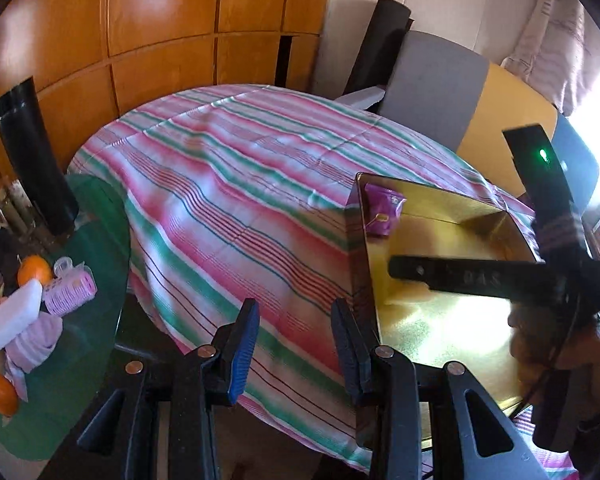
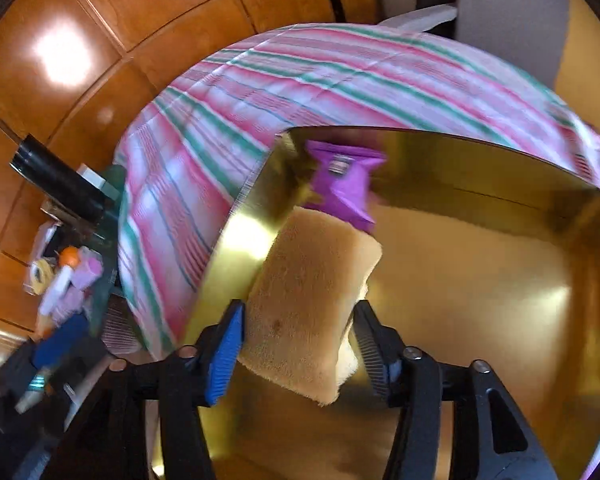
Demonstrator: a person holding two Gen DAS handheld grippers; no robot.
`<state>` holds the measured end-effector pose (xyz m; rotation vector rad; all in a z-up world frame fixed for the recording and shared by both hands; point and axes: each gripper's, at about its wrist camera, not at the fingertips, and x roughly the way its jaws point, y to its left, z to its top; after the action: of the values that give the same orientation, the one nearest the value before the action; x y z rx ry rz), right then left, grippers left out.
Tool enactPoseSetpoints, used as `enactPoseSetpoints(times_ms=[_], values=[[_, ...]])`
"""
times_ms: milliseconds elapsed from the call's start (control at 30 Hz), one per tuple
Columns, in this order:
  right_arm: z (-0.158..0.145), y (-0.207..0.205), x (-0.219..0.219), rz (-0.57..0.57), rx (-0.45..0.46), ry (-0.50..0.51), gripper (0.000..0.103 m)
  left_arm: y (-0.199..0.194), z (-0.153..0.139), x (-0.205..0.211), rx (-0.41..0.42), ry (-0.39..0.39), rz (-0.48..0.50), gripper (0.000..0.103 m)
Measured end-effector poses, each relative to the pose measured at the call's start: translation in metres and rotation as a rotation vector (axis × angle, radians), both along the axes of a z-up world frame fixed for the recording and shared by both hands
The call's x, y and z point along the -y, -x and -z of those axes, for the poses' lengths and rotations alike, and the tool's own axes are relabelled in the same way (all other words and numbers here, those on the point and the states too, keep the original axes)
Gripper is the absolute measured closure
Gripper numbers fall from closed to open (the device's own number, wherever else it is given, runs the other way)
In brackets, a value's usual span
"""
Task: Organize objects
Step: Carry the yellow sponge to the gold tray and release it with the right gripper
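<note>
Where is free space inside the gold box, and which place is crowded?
The gold box floor right of the sponge and purple packet is bare. The striped cloth is free. The green side table is crowded.

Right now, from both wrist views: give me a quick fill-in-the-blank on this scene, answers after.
1. The sponge between the right hand-held gripper's fingers is over the ____-coloured box.
2. The packet already in the box is ____.
3. The cloth on the table has pink, white and ____ stripes.
4. Between the left hand-held gripper's fingers there is ____.

Missing words: gold; purple; green; nothing
</note>
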<state>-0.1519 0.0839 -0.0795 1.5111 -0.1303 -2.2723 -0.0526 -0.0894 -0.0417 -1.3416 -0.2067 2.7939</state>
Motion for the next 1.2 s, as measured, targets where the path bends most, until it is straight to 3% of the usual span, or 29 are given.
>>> enactPoseSetpoints(times_ms=[333, 667, 1200], values=[[-0.008, -0.011, -0.006, 0.013, -0.033, 0.016, 0.032, -0.001, 0.001, -0.004, -0.004, 0.001, 0.013, 0.066], [-0.028, -0.049, -0.041, 0.108, -0.119, -0.032, 0.012, -0.018, -0.024, -0.03, -0.094, 0.065, 0.078, 0.066], [-0.063, -0.124, -0.105, 0.248, -0.276, -0.12, 0.005, -0.044, -0.05, -0.086, -0.202, 0.159, 0.232, 0.066]])
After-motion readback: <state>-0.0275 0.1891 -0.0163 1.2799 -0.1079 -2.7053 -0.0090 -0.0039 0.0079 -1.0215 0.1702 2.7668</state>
